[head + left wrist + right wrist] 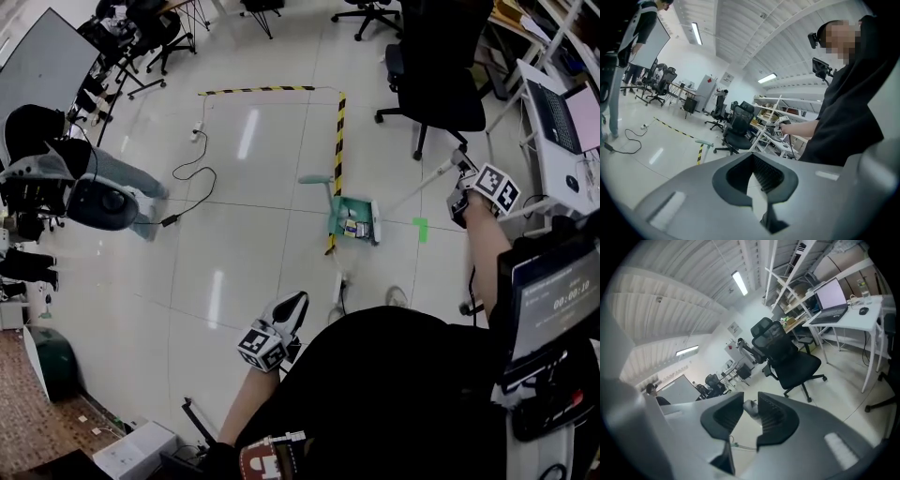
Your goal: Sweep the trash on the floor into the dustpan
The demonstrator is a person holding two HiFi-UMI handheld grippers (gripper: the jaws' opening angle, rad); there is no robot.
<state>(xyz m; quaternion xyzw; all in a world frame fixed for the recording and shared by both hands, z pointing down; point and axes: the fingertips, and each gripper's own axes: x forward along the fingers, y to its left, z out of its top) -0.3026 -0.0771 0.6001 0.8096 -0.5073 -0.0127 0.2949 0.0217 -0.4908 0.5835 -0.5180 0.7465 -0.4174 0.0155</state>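
A teal dustpan [343, 217] with an upright handle stands on the pale floor beside a strip of black-and-yellow tape; small bits of trash [353, 226] lie inside it. A broom's white handle [417, 192] slants from my right gripper [458, 169] down to its pale head [376, 226] at the pan's right side. The right gripper [751, 411] is shut on that handle [749, 408]. My left gripper [292, 306] is held close to my body, well short of the pan, open and empty [757, 176]. The dustpan's teal handle [704, 143] shows in the left gripper view.
Black-and-yellow tape [339, 131] runs across the floor. A black office chair [439, 84] stands behind the pan, and a white desk with a laptop [561, 117] is at the right. A cable [192, 178] and a seated person [89, 187] are at the left. A green mark [421, 228] lies right of the broom.
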